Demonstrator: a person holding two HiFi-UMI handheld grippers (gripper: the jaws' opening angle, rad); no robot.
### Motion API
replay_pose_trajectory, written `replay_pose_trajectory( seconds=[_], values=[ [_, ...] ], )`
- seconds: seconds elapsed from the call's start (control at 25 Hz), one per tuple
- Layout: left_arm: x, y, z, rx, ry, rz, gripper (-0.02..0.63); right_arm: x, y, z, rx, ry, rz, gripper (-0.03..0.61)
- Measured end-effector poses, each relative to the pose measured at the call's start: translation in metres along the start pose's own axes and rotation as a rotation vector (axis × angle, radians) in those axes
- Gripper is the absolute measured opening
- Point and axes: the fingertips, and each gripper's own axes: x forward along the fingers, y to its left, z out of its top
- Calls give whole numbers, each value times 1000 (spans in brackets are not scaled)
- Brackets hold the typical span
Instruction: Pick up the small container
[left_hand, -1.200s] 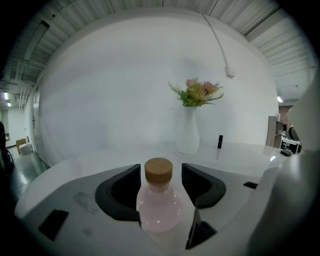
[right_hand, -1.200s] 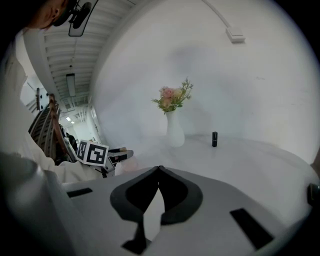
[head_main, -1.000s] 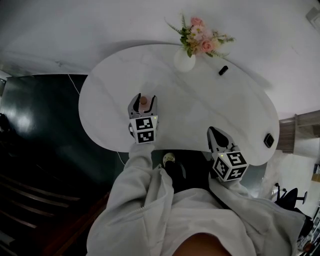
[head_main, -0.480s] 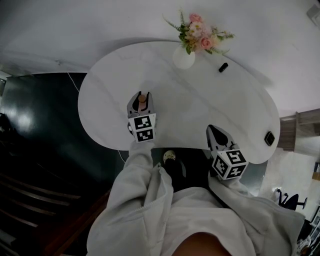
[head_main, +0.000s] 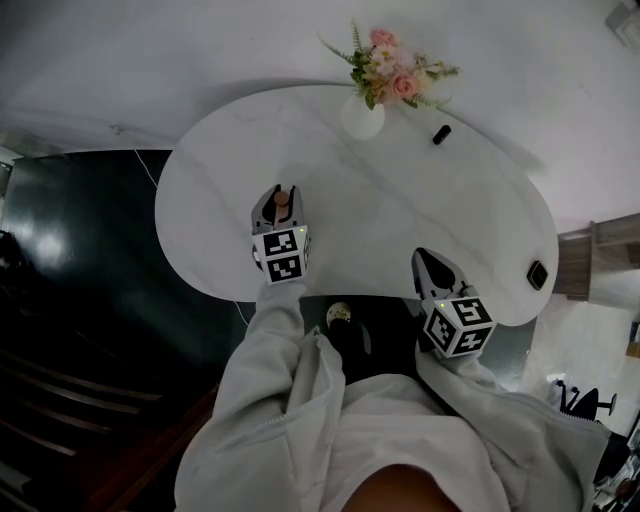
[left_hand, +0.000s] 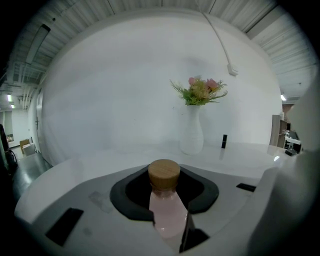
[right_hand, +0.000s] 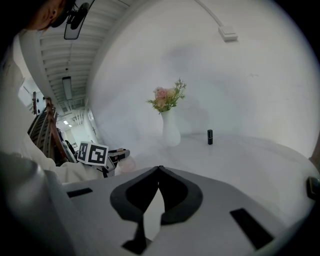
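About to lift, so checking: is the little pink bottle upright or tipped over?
Upright: the pink bottle stands vertical, its cork cap on top.

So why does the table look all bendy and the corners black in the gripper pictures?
Left gripper view: the wide lens bows the table and blacks out the corners, yet the small container looks sharp. Right gripper view: same bulge and black rim. Head view: the table edge curves too, and the floor at left is dim.

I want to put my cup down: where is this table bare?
Bare: the table's middle, between vase, small bottle and right gripper; also its left curve. Tighter: the far edge by vase and black cylinder, and around the bottle.
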Motion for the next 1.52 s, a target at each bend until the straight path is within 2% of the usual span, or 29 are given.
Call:
replay_pose_trajectory(
  seconds=[0.36,0.72,1.2,1.52],
  values=[
    [-11,-19,13,2,-5,-46,114,-5,-4,7,-1,-17,6,49],
    [-25,-32,20,-48,22,-48,114,-10,-15,18,-8,-35,25,49],
    [-54,-41,60,-37,-1,-56,114,-13,-22,45,-15,-87,57,49],
    [-84,-62,90,-38,-40,-123,114,-20,-32,66,-22,-134,49,49]
  ],
)
